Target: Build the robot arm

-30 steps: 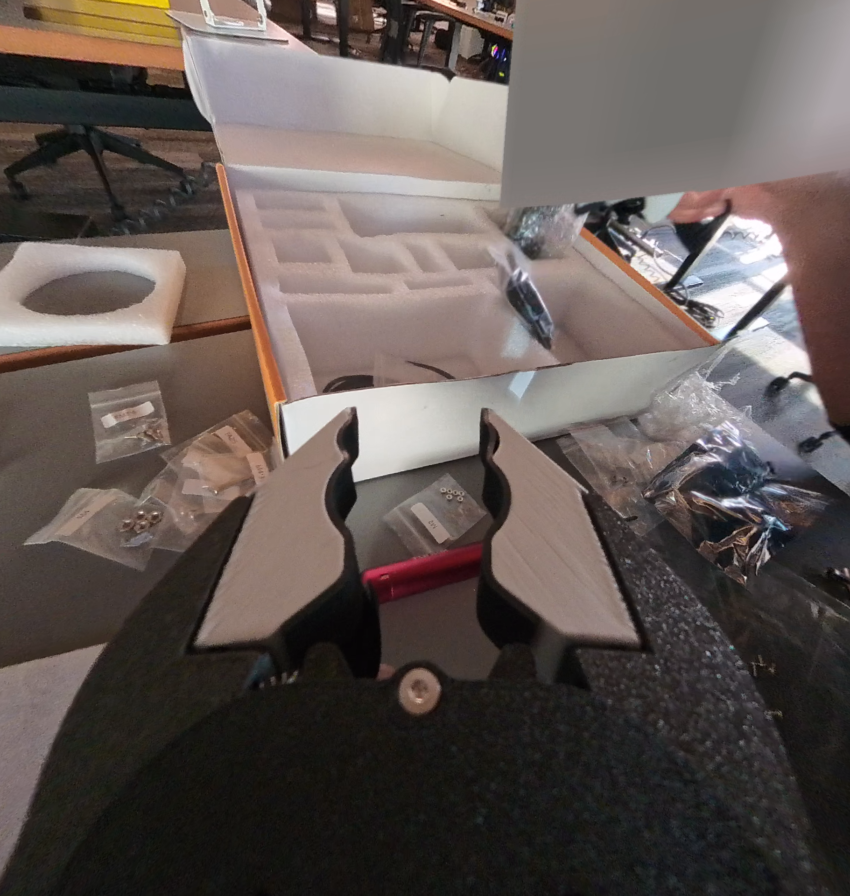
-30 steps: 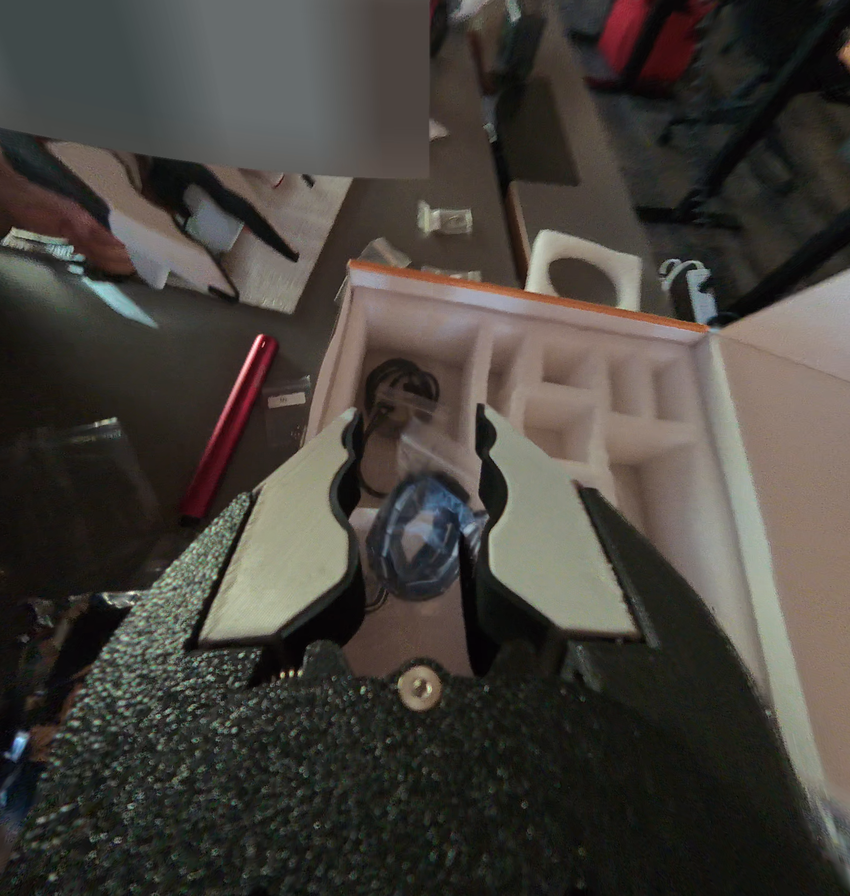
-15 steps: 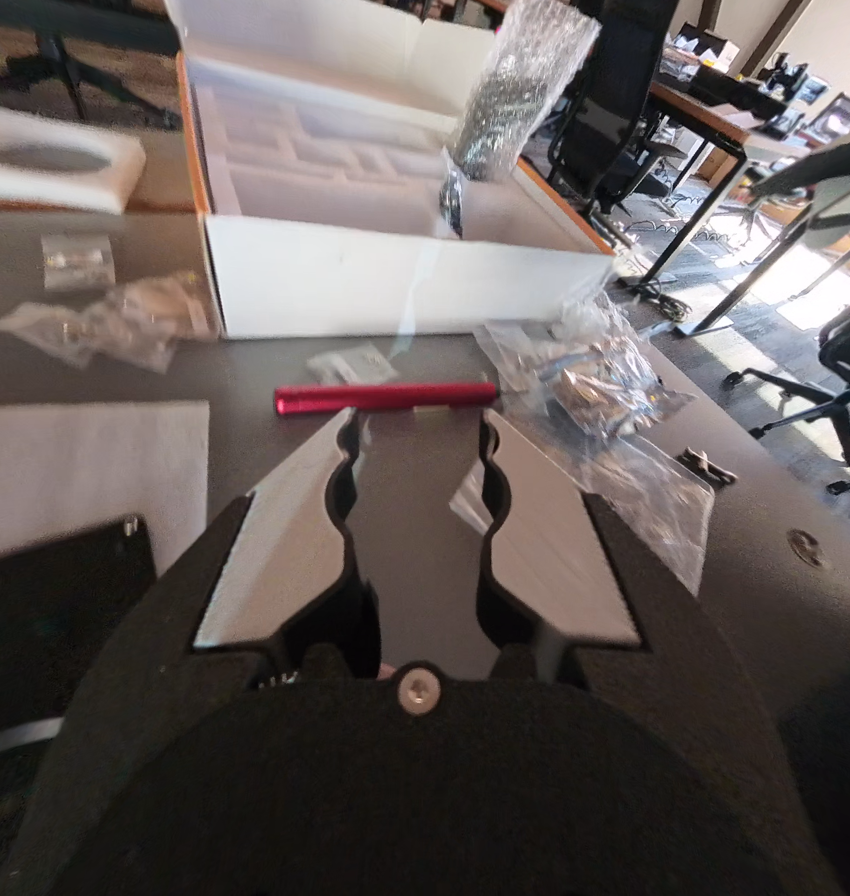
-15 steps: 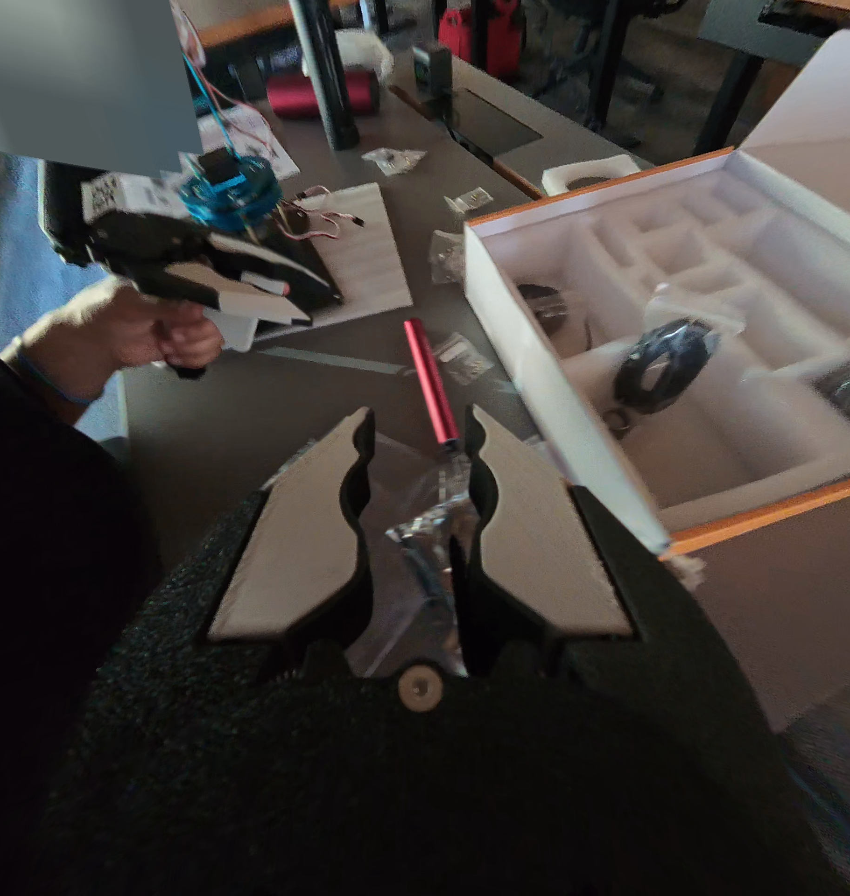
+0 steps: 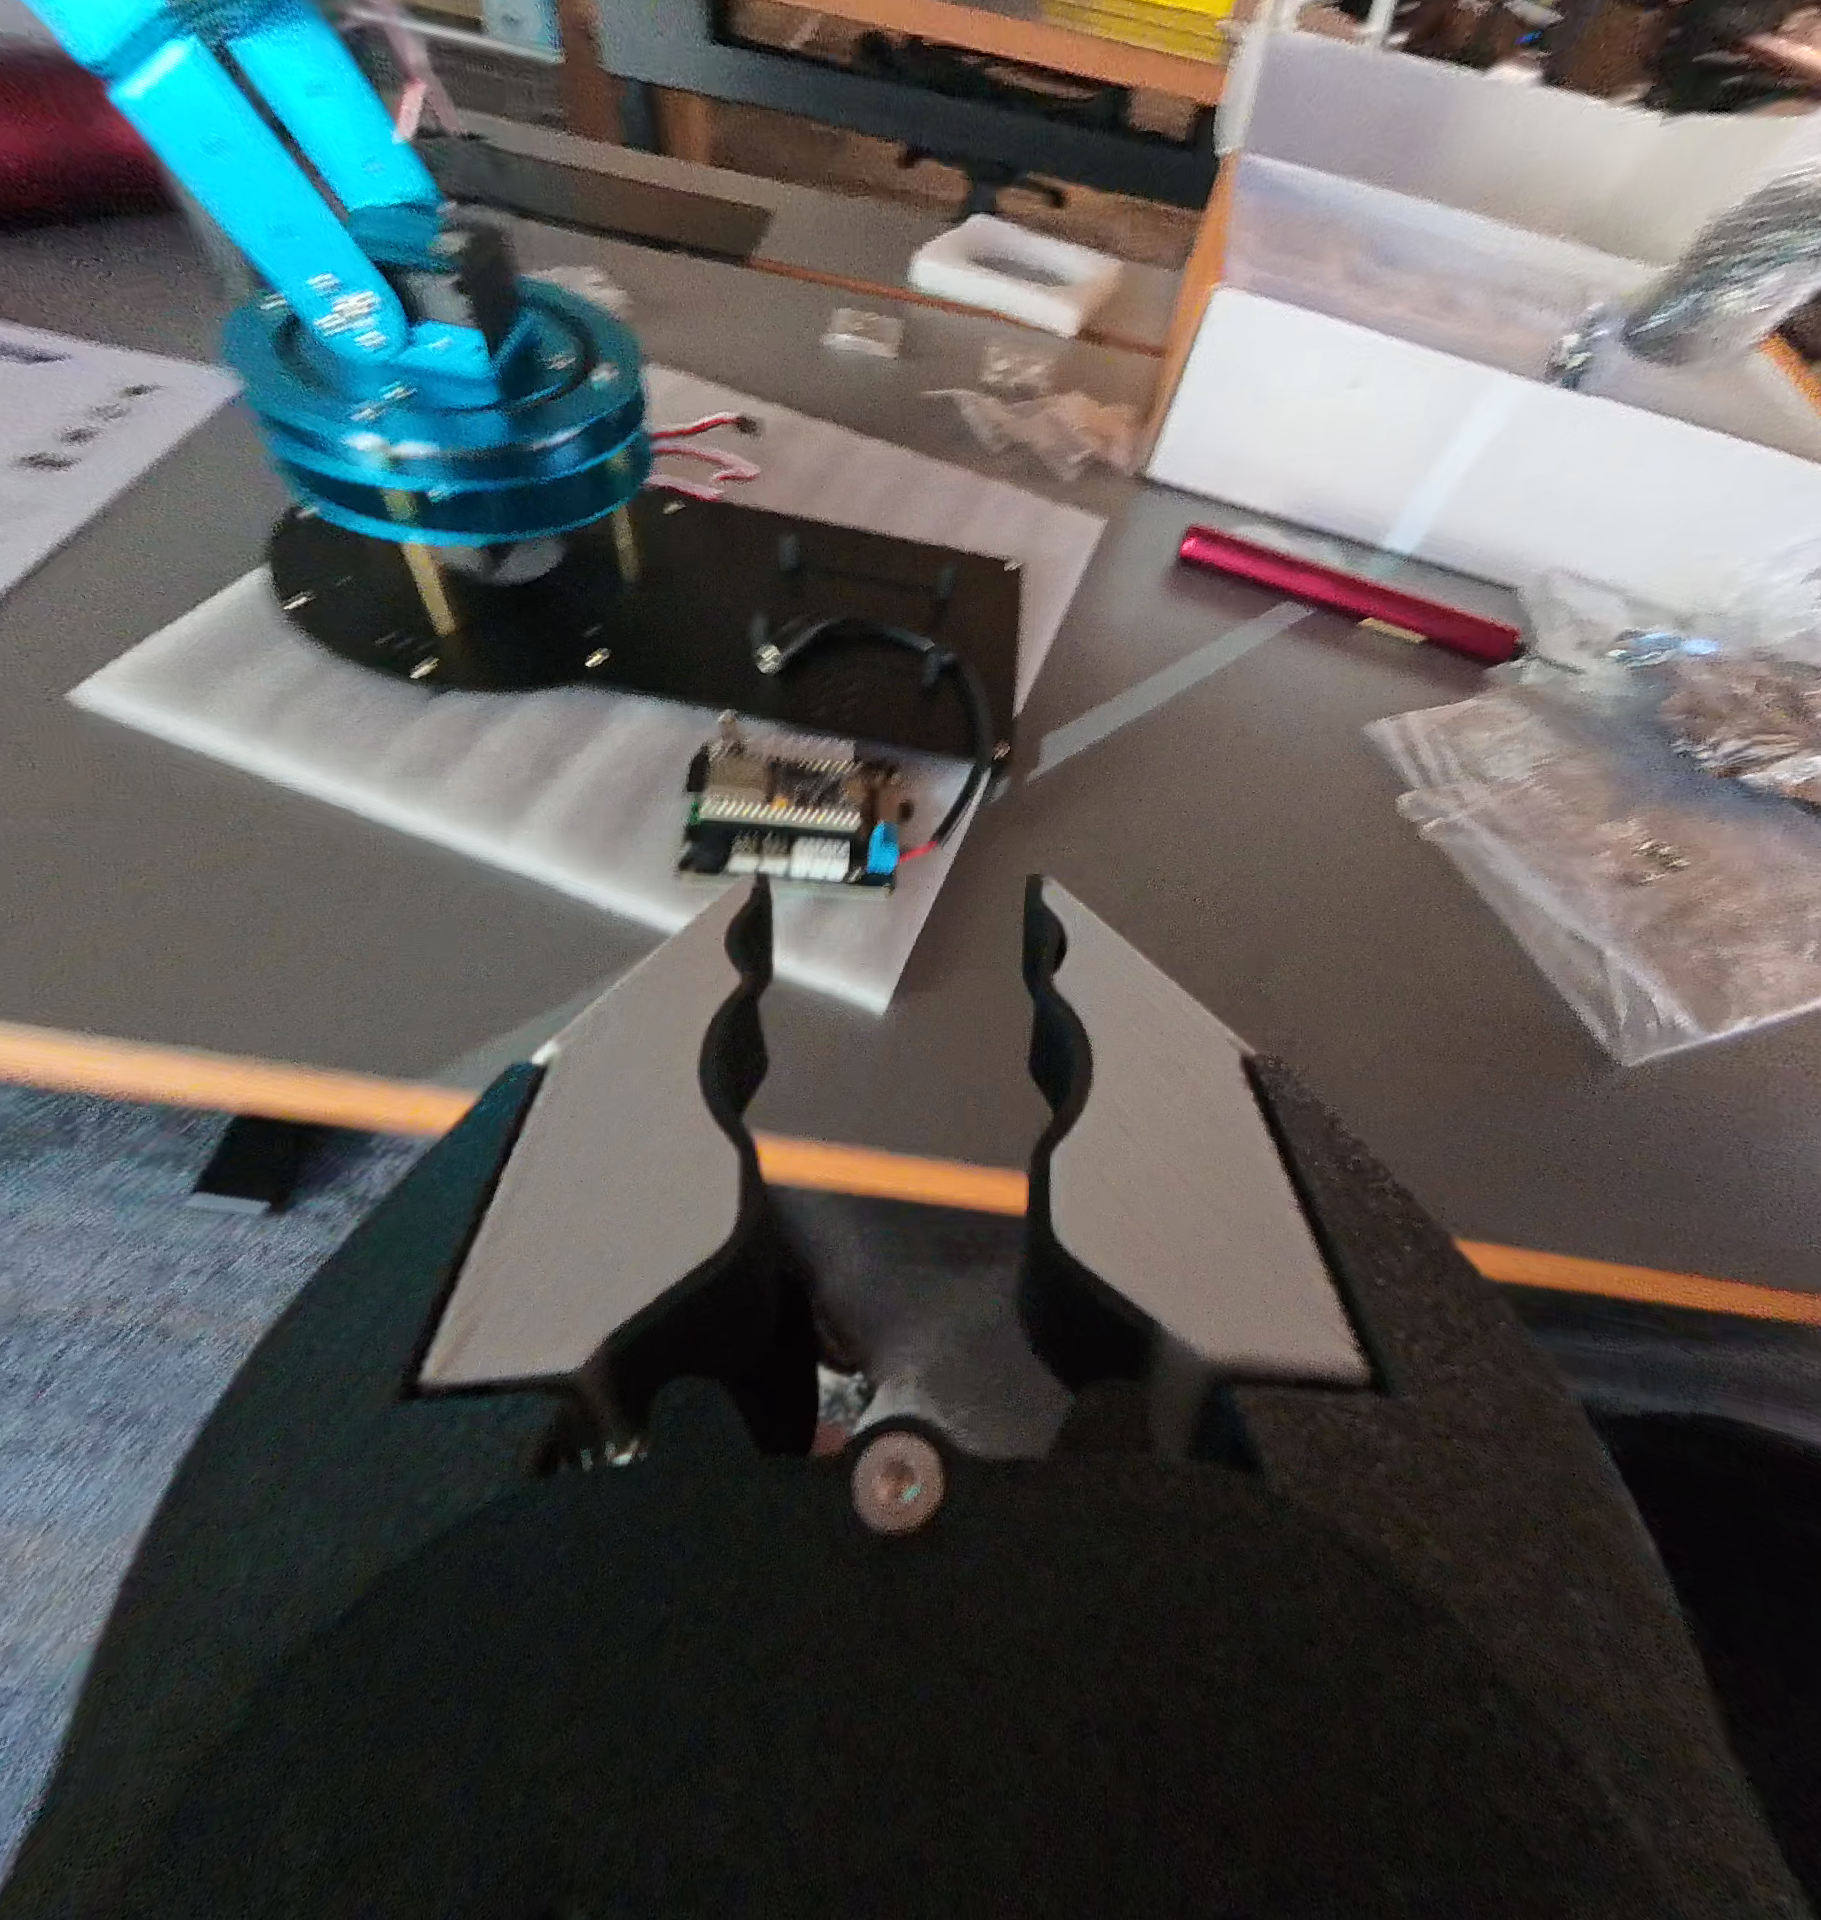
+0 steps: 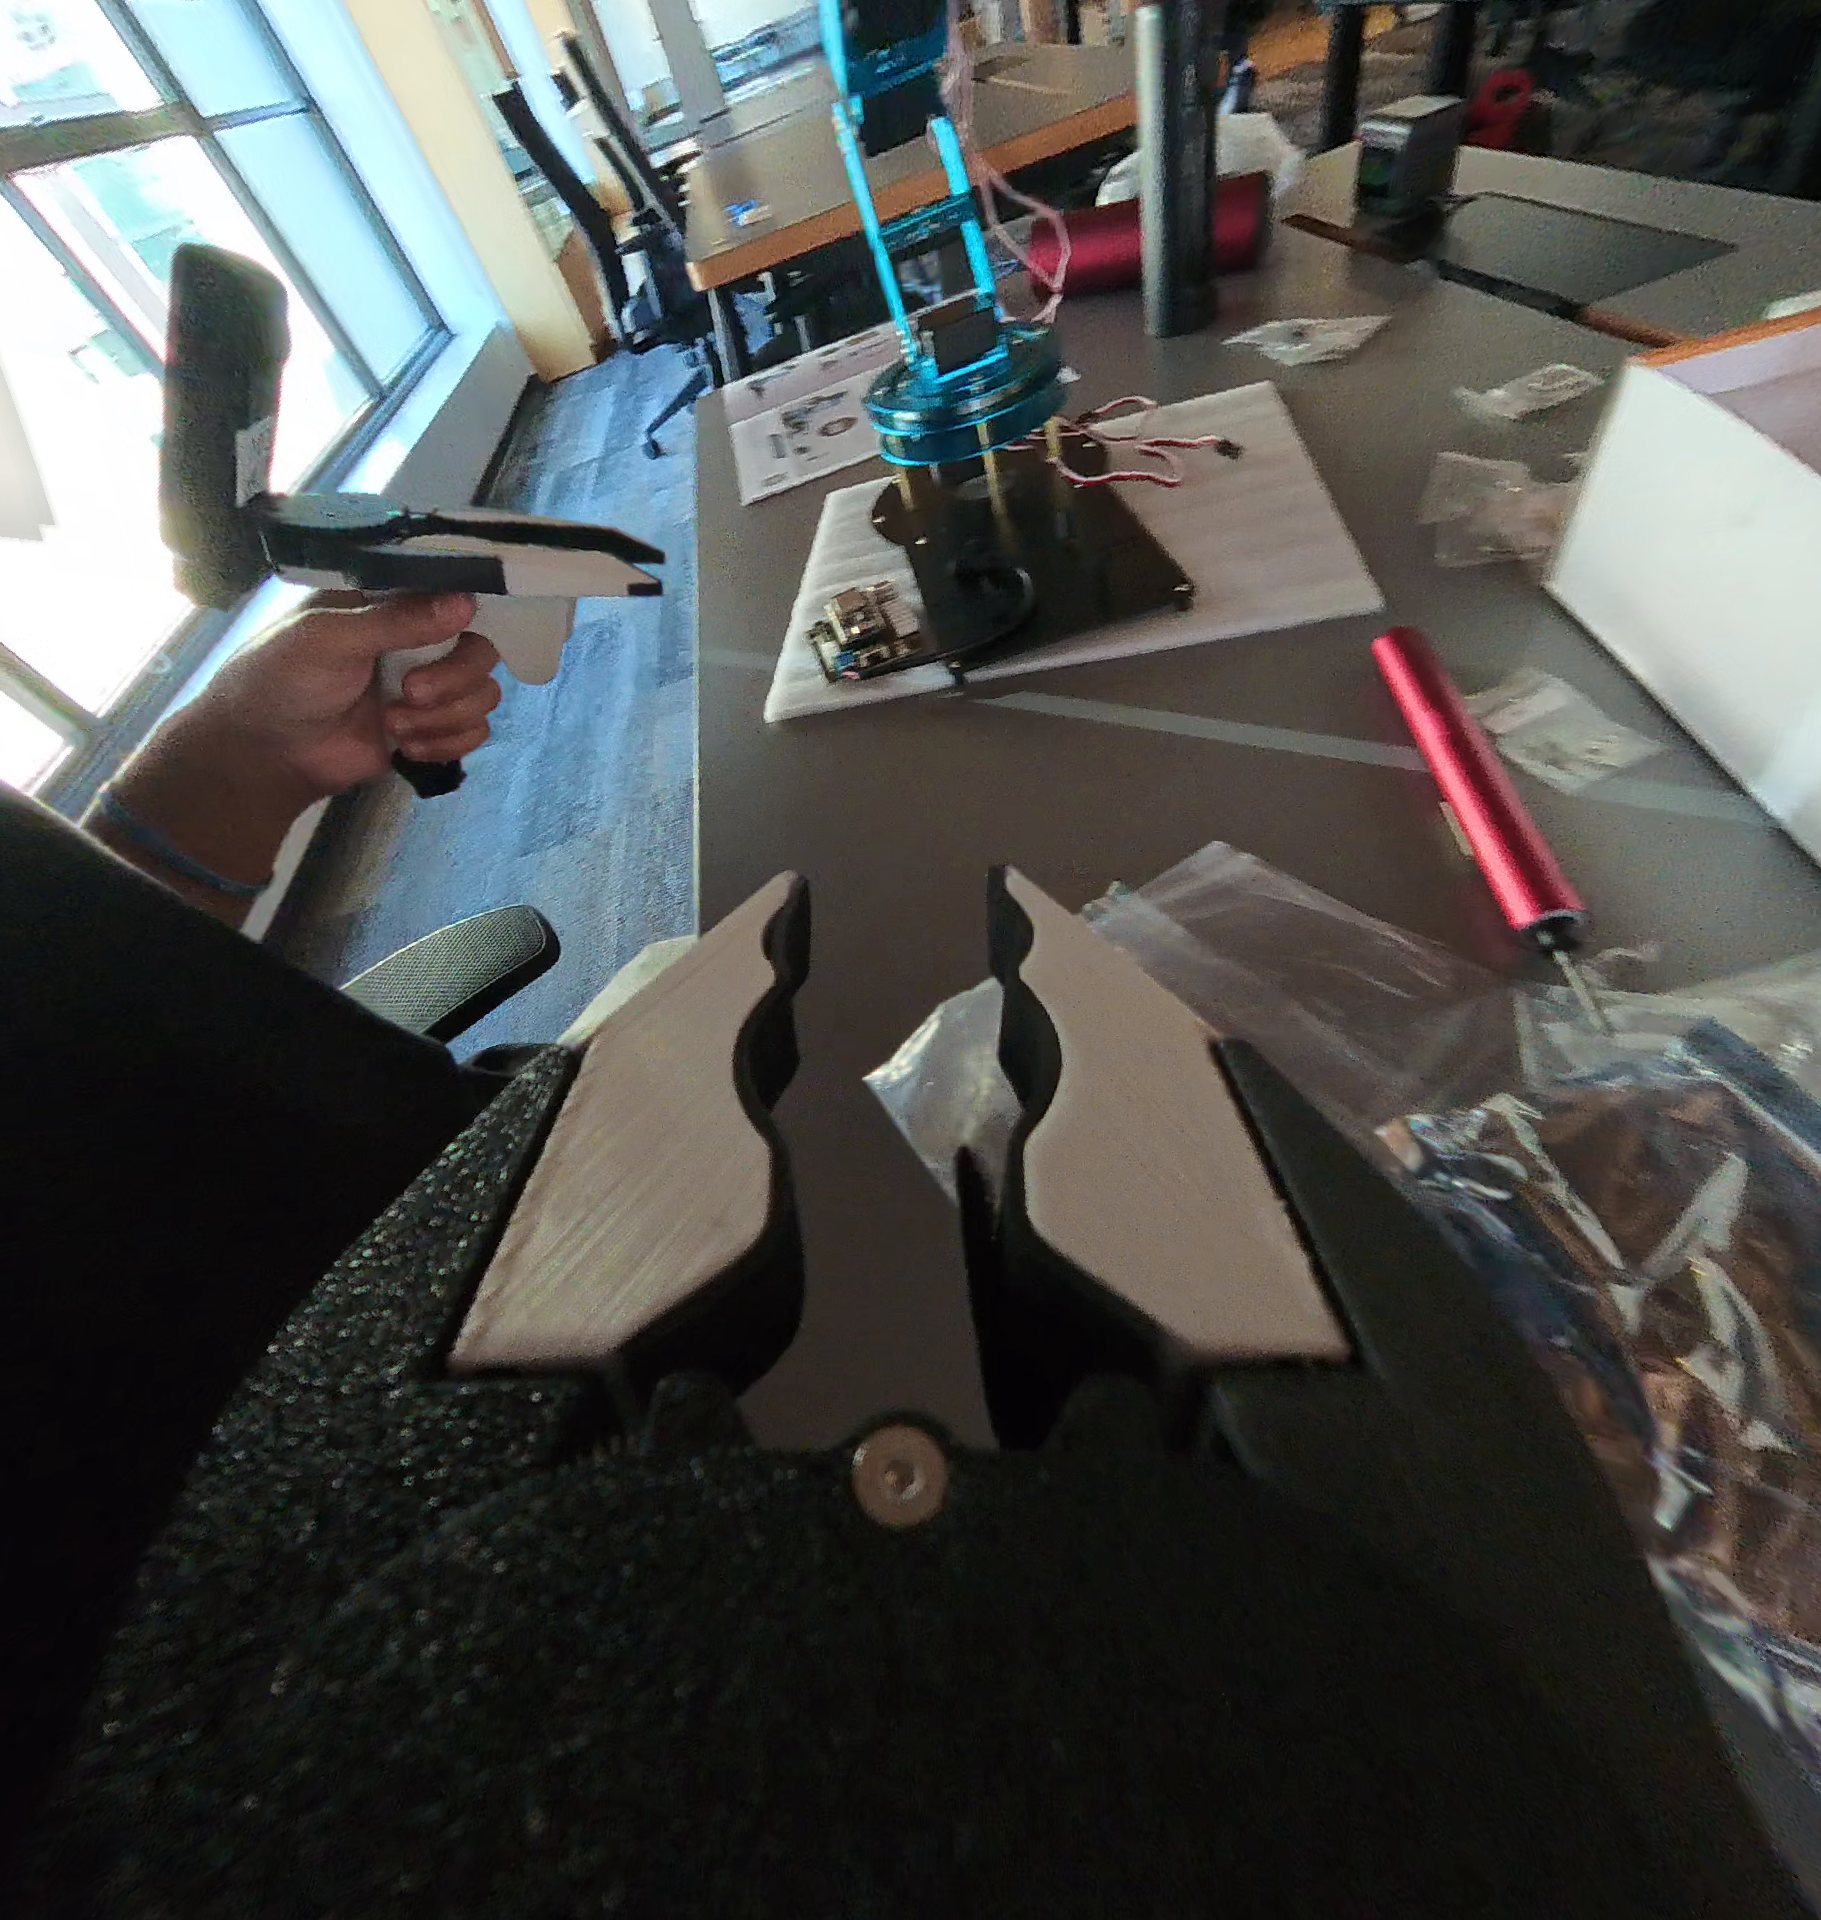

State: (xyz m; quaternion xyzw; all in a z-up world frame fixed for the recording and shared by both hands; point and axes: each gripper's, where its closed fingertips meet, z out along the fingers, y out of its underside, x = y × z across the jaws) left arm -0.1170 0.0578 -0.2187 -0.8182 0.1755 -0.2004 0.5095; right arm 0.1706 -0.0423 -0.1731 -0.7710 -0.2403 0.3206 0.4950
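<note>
My left gripper (image 5: 895, 894) is open and empty, held off the table's near edge, pointing at a small circuit board (image 5: 792, 821) on a white foam sheet (image 5: 532, 769). Behind the board, a blue robot-arm base (image 5: 438, 416) stands on a black plate (image 5: 677, 613). My right gripper (image 6: 898, 883) is open and low over the dark table; a small clear bag (image 6: 937, 1070) lies under its right finger. The right wrist view shows the left gripper (image 6: 646, 566) in a hand, the circuit board (image 6: 864, 629) and the blue base (image 6: 963, 395).
A red screwdriver (image 6: 1467, 779) lies on the table beside a white box (image 6: 1716, 582); both also show in the left wrist view, the screwdriver (image 5: 1342, 592) and the box (image 5: 1508, 468). Clear and foil bags (image 6: 1664, 1247) lie at the right. The table's orange edge (image 5: 262, 1081) is near. To reach the blue robot-arm base (image 5: 438, 416) in a straight line is about 20 cm for my left fingers, about 45 cm for my right. The right camera catches it too, in the right wrist view (image 6: 925, 399).
The left gripper swung left and back from the white box to face the circuit board. The right gripper came out of the box, leaving a bagged black part there, and now hovers over the table.
</note>
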